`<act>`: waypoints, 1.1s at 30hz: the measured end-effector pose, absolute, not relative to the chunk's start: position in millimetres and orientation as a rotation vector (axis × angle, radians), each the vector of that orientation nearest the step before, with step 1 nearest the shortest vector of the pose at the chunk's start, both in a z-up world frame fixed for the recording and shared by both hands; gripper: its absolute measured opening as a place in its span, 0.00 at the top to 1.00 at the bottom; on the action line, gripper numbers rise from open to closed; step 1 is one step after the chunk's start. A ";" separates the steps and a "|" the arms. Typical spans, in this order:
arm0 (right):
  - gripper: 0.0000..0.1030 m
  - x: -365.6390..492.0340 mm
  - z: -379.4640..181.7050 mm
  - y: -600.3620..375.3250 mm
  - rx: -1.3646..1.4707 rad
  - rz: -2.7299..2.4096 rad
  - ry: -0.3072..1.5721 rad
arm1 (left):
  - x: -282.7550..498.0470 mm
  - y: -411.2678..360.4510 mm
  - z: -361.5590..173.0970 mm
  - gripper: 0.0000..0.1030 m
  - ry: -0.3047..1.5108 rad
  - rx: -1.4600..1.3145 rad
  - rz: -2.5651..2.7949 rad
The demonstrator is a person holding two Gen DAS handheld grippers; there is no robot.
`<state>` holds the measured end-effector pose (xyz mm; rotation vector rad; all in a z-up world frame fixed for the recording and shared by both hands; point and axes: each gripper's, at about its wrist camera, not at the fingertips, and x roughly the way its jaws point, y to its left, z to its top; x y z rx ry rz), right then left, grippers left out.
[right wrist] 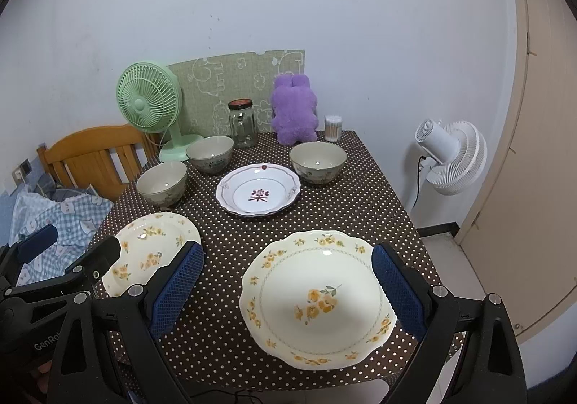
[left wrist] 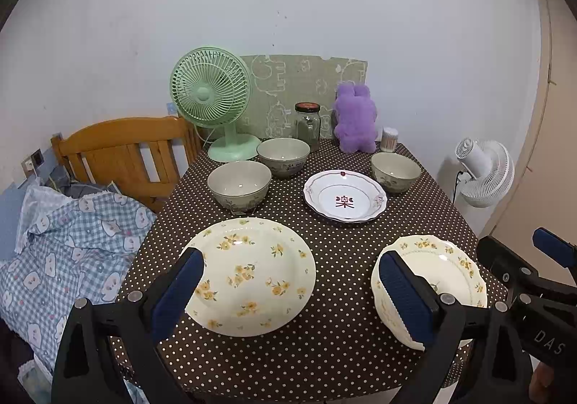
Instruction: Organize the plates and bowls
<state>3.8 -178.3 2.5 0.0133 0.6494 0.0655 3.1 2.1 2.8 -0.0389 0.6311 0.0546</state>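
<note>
Left wrist view: I held the left gripper (left wrist: 292,290) wide open, empty, over the large floral plate (left wrist: 249,274).
Right gripper (right wrist: 286,290): gaped empty above the scalloped plate (right wrist: 317,295) at the table (right wrist: 360,194) front edge.
Room: bare cloth lay between both plates and the red-marked plate (right wrist: 258,193).

The table (right wrist: 324,216) had a brown cloth with white polka dots; at the near edge sat two cream plates with yellow flowers, a round one (left wrist: 249,274) on the left and a scalloped one (right wrist: 317,299) on the right, well apart; further back was a white dish (right wrist: 258,193) with a red character in its middle; three greyish bowls (right wrist: 162,184) (right wrist: 210,153) (right wrist: 318,162) stood around it; along the back were a green fan (right wrist: 149,101), a glass jar (right wrist: 243,124), a purple plush (right wrist: 294,112) and a small tub of swabs (right wrist: 332,128).
</note>
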 end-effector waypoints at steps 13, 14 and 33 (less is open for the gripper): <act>0.07 3.5 2.6 -177.6 0.012 0.066 0.649 | 3.0 1.8 2.5 0.05 0.630 -0.040 0.056; 0.07 3.7 2.6 -177.7 0.012 0.066 0.649 | 2.5 1.3 2.4 0.05 0.630 -0.039 0.056; 0.07 2.7 4.9 -177.4 0.008 0.059 0.649 | 1.7 4.1 4.8 0.05 0.627 -0.038 0.050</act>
